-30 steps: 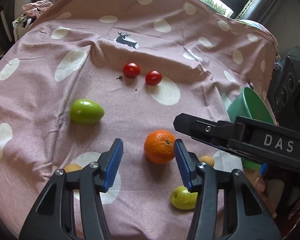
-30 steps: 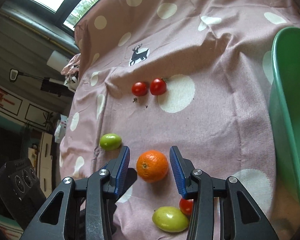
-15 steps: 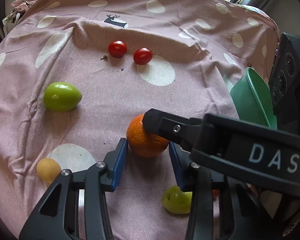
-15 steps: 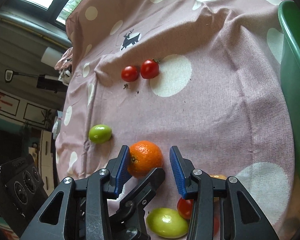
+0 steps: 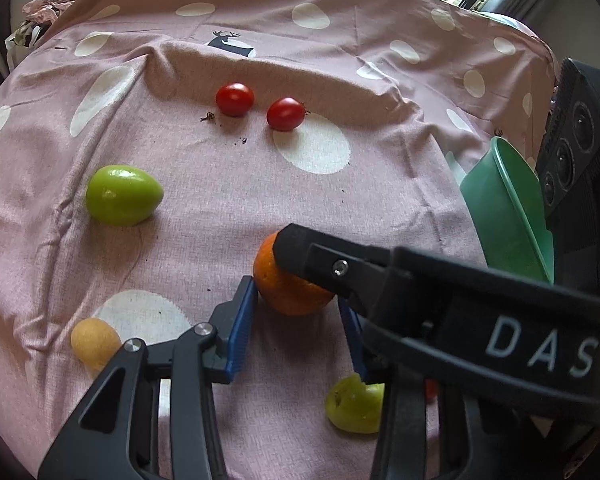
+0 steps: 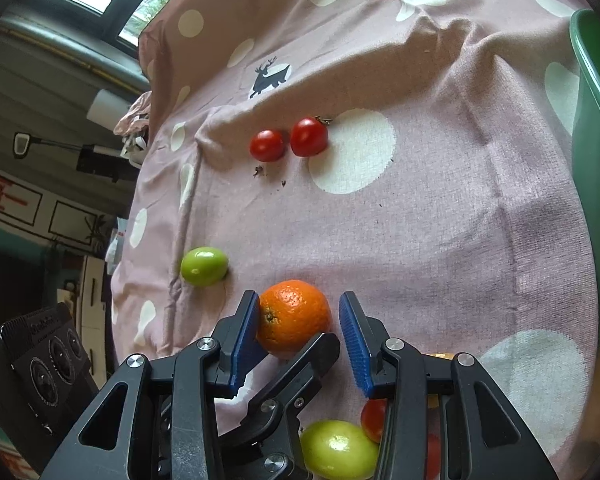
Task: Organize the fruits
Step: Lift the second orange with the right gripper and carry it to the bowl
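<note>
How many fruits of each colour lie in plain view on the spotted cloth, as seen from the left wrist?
Red cherry tomatoes: 2
Green fruits: 2
Orange: 1
Yellow fruit: 1
Total: 6
A red sliver at lower right is too hidden to count.
</note>
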Tool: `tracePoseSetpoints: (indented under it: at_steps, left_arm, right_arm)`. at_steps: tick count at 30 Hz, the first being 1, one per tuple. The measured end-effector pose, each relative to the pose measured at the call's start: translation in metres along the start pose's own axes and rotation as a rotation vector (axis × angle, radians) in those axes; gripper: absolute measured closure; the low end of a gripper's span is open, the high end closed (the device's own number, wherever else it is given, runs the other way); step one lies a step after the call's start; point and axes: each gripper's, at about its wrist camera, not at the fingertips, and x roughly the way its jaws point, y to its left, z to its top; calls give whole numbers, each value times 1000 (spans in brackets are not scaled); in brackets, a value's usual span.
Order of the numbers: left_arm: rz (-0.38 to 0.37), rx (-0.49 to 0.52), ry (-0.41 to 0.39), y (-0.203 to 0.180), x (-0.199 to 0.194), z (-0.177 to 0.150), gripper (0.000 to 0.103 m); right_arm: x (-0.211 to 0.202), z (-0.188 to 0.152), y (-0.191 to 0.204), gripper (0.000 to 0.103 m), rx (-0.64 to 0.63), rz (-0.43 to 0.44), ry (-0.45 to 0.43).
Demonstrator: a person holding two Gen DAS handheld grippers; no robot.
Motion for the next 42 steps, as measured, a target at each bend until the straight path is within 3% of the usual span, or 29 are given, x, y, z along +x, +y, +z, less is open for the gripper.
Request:
tracePoseSetpoints:
  at_steps: [6,25,33,42]
  left_arm:
    - [-11,-1,-47,-1,-18,2,62]
    - [-68,120,-302,-56,-96,9,62]
    - [-114,222,-324,-111,-95,18,62]
    - [-165,318,-287,-163,-76,22,63]
  right_arm:
    - [-7,-3,10,62,-33,4,-30]
    - [-105,-17,52,62,-203,16,-306]
    - [-151,-13,25,62,-167,-8,-427]
    - [-186,-10,-18,62,-71,-37,-504]
